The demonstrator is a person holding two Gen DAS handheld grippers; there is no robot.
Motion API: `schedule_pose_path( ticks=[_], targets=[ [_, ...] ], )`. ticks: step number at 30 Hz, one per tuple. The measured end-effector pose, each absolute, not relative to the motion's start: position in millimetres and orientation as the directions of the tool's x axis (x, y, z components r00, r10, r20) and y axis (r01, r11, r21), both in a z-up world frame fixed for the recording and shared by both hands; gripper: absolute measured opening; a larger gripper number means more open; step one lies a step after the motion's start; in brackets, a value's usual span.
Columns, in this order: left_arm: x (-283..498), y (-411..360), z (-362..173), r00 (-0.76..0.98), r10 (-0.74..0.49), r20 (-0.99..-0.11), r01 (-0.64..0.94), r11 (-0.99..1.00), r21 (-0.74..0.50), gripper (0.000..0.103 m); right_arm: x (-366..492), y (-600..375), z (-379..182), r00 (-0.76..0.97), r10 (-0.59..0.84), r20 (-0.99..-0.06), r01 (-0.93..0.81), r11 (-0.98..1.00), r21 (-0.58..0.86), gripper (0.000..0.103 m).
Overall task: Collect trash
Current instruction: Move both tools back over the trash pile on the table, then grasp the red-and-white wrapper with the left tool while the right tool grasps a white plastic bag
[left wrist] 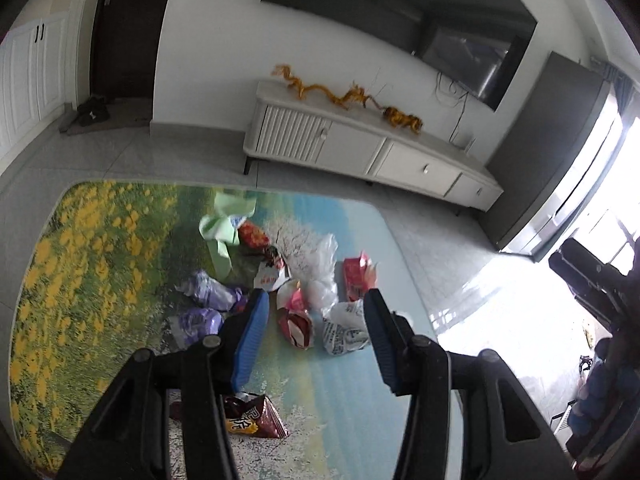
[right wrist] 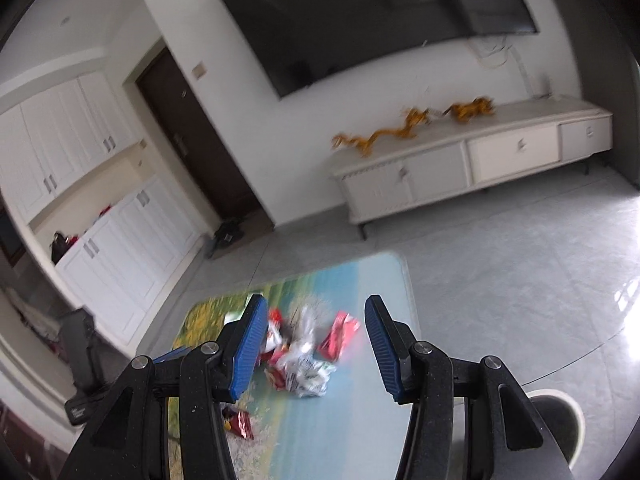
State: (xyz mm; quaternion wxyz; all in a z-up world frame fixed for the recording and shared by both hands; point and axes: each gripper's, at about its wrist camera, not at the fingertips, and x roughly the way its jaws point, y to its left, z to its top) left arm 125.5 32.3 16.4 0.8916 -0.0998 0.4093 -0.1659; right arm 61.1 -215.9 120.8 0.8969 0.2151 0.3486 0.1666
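- Purple wrappers (left wrist: 204, 294) at the far left of the trash pile on the printed rug (left wrist: 80, 260), green bag (left wrist: 222, 232) beyond.
- Left tongs (left wrist: 316, 300) wide open, empty, above the red wrapper (left wrist: 298, 322); nearer the pile.
- Right tongs (right wrist: 316, 316) wide open, empty, higher, pile (right wrist: 304, 360) ahead and below.
- Dark snack bag (left wrist: 256, 418) nearest; printing unreadable.

Crumpled snack wrappers and plastic bags (left wrist: 312, 300) (right wrist: 304, 356) clustered mid flower-print floor mat (left wrist: 100, 260) (right wrist: 360, 420); dark-red chip bag (left wrist: 256, 416) (right wrist: 240, 424) apart, nearer; white low cabinet (left wrist: 360, 148) (right wrist: 460, 164) behind against wall.
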Motion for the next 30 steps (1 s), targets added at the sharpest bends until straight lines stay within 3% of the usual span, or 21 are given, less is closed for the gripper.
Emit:
schedule_pose_path(
  ticks=[9, 21, 23, 24, 30],
  targets=[
    [164, 14, -46, 0.510, -0.342, -0.790, 0.145, 0.939, -0.313, 0.044, 94, -163, 26, 0.504, 0.560, -0.658, -0.196, 0.816, 0.544, 0.048],
    [183, 4, -74, 0.454, -0.354, -0.818, 0.111, 0.933, -0.342, 0.042, 111, -151, -31, 0.405, 0.629, -0.663, -0.165, 0.764, 0.624, 0.048],
    [184, 3, -76, 0.448, -0.357, -0.820, 0.111, 0.932, -0.345, 0.041, 112, -152, -35, 0.397, 0.648, -0.650, -0.163, 0.747, 0.645, 0.043],
    [183, 2, -77, 0.446, -0.354, -0.822, 0.110, 0.933, -0.343, 0.040, 112, -153, -37, 0.394, 0.669, -0.631, -0.169, 0.727, 0.665, 0.034],
    [183, -2, -83, 0.432, -0.353, -0.830, 0.109, 0.934, -0.340, 0.031, 101, -160, -35, 0.405, 0.687, -0.603, -0.198, 0.710, 0.676, 0.024]
  ],
)
